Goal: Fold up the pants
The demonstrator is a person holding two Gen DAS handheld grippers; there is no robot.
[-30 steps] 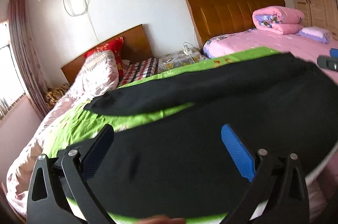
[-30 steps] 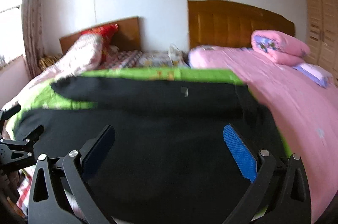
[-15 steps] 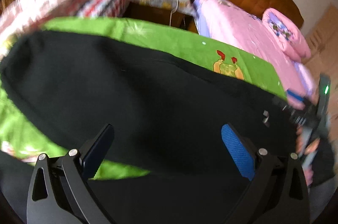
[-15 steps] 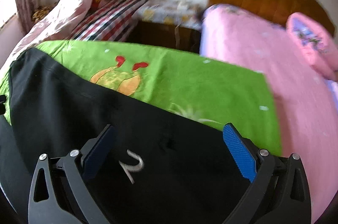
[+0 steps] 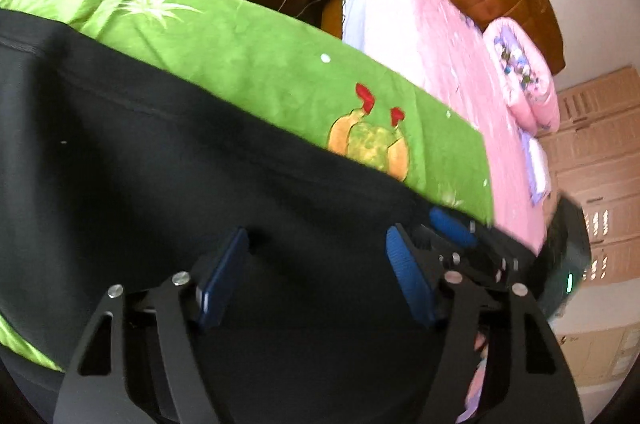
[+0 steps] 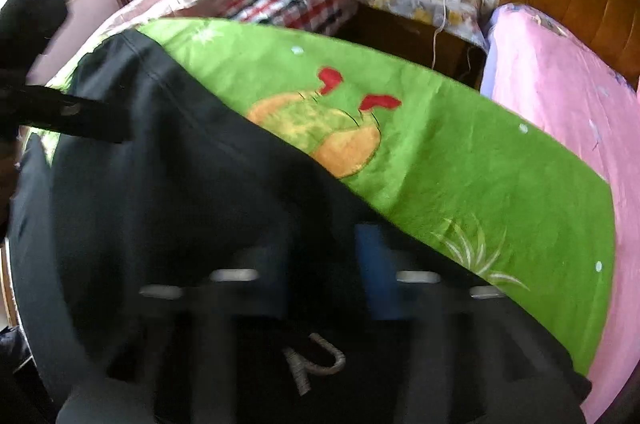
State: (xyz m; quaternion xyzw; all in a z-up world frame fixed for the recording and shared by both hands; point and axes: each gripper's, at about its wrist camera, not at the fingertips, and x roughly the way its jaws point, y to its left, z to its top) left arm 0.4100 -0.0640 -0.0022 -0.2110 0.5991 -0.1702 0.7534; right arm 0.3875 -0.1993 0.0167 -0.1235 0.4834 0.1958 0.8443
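Pants point(image 5: 168, 184), black and soft, lie spread over the green blanket point(image 5: 248, 64) on the near bed; judged limp and light, they should drape and slide, so hems or waistband give the surest hold. Green cloth beyond the far edge of the pants leaves open room for a fold; past it, the pink bed point(image 6: 560, 96). Left gripper point(image 5: 316, 276), jaws just closing yet apart, hovers over the fabric. Right gripper point(image 6: 320, 264), motion-blurred, jaws just closing to narrow; whether they pinch the fabric by the drawstring point(image 6: 316, 360) cannot be told.
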